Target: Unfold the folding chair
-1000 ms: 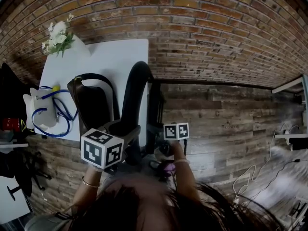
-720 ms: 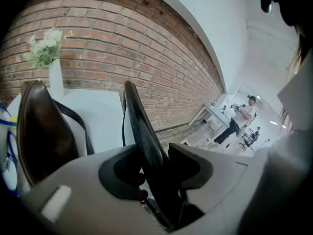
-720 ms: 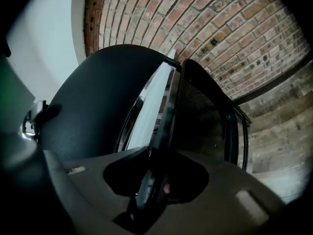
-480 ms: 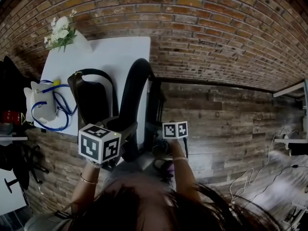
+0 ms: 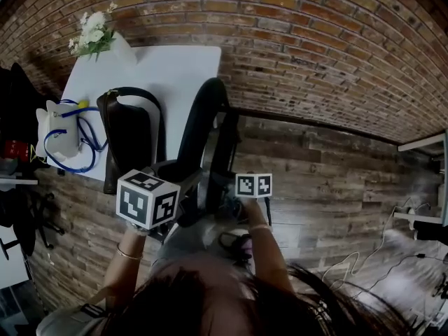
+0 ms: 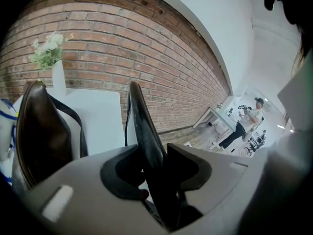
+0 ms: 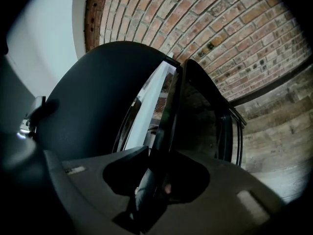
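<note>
Two grippers, both on the chair (image 6: 142, 114).

The left gripper (image 6: 153, 151) has just been closing its jaws. A thick black slab of the chair runs up between them. The pads look seated on both faces, so I read it as clamped.

The right gripper (image 7: 161, 153) has closed its jaws in sharply, then eased them a touch. A thin dark member stands between them and is held. Whether it is a seat edge or a frame bar, I cannot tell.

Position: in the head view the chair stands upright on the floor (image 5: 329, 180), just in front of the person. Its arched black back is against the near edge of the white desk (image 5: 175, 68). A dark bag (image 5: 129, 142) sits on the desk just left of the chair, flowers (image 5: 93, 35) stand at the far corner, and a brick wall (image 5: 315, 40) is behind.

State of chair: mostly folded. The right gripper view shows only a narrow slit of light between the padded back and the panel beside it.

Step in hand, as I judge it: both grips are taken, one on each half, and the spread is barely begun.

Next move: draw the two held parts apart. I would hold the back steady with the left gripper and swing the right one's member out and down, away from the desk.
- Both clamps must stay firm, since the thin member could slip or twist.
- The feet should stay planted on the floor.
- The back must not drag the bag.
</note>
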A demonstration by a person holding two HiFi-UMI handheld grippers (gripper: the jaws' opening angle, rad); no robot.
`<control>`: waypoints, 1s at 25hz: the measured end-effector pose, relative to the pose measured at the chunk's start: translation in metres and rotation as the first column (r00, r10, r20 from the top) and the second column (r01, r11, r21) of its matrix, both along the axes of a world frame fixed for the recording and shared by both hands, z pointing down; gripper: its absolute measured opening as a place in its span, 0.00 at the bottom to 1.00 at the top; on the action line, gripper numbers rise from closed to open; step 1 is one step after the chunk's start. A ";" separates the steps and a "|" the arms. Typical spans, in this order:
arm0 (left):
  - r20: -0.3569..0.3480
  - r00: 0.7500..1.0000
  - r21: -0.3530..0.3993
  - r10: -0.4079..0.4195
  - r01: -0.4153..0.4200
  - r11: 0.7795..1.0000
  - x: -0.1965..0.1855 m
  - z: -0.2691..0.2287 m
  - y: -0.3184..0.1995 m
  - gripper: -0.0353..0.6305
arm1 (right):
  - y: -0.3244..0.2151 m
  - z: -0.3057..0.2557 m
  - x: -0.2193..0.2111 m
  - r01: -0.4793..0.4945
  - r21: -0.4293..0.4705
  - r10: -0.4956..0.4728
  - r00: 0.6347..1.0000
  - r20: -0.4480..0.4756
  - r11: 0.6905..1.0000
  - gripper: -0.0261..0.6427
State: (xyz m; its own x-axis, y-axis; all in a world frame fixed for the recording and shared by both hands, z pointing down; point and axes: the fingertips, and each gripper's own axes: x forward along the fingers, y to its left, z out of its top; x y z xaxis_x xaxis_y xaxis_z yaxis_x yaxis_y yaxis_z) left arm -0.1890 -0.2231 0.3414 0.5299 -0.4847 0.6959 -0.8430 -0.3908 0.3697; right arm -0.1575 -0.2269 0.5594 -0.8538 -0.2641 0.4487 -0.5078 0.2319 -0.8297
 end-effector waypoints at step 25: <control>-0.036 0.998 0.032 -0.043 0.044 0.999 0.079 -0.006 0.008 0.28 | 0.012 0.002 0.097 0.029 -0.031 -0.028 0.999 0.016 0.999 0.23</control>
